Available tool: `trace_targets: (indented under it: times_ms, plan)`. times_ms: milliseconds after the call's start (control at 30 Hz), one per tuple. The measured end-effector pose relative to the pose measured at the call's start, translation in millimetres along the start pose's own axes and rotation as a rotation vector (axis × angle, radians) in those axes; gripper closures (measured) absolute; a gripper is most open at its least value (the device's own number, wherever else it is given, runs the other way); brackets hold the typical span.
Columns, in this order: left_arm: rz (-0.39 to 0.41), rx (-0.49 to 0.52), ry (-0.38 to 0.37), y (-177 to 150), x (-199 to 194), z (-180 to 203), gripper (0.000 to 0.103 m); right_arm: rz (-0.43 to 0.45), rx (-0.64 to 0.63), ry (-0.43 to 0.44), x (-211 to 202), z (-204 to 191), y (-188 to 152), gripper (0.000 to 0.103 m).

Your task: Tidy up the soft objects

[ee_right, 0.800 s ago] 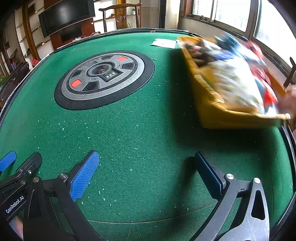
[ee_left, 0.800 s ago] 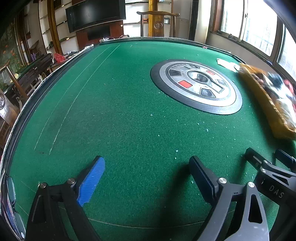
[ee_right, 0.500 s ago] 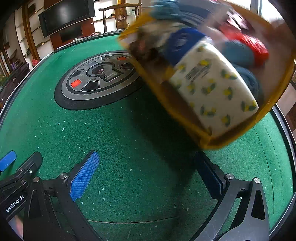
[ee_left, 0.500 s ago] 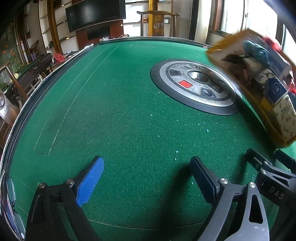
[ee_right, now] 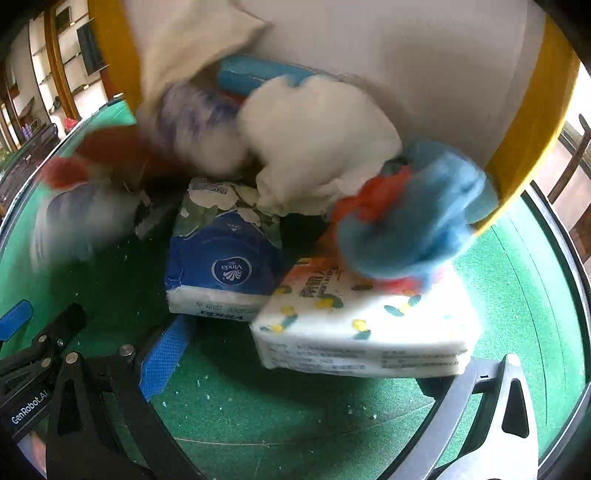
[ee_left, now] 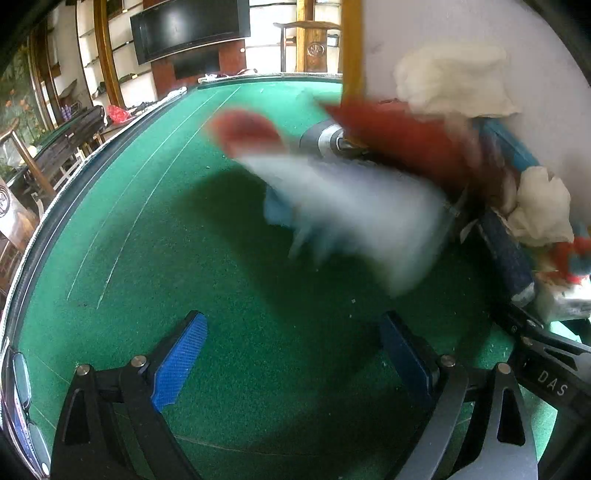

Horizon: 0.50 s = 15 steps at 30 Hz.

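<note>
Both tools were inspected over the green felt worktop (ee_left: 229, 280). The left tool (ee_left: 291, 354) stood with its jaws spread wide and gripped nothing; bare felt lay between its blue pads. The right tool (ee_right: 295, 354) was likewise spread wide. The yellow-patterned tissue pack (ee_right: 365, 325) lay just in front of it and covered its far fingertip; whether pack and finger touched could not be determined. Nothing was clamped.

A yellow-rimmed tray (ee_right: 532, 110) was tipped steeply above the worktop, its pale inner face (ee_left: 461, 29) towards the cameras, with soft goods spilling from it. Landmark taken: the blue Vinda tissue pack (ee_right: 225, 266), resting on the felt below the tray. Relative to it in the right wrist view:
- the yellow-patterned pack lay just to its right, touching it at one corner;
- a blue and orange plush item (ee_right: 410, 221), blurred, sat on top of that pack;
- a white fluffy item (ee_right: 314, 147) was directly behind and above;
- a white and red package (ee_right: 77, 214), blurred, was to its left.

In the left wrist view a large white blurred item (ee_left: 354, 210) and red blurred items (ee_left: 402, 136) were in front of the tray, their contact with the felt indeterminable.
</note>
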State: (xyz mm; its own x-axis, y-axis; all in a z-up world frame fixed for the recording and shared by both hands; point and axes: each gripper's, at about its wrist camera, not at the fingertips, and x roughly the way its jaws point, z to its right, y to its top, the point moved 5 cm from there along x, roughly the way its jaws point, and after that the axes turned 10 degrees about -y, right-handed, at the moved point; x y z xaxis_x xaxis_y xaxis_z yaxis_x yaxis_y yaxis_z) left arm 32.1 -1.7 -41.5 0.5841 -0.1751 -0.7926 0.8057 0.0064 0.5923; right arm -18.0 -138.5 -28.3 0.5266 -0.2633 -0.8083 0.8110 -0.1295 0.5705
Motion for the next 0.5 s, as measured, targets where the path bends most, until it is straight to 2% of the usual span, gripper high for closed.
trace_targets:
  times_ms: [500]
  plan:
    - [0.000,0.000,0.000,0.0,-0.1,-0.1,0.009,0.000,0.000,0.000,1.1,1.1,0.0,0.000]
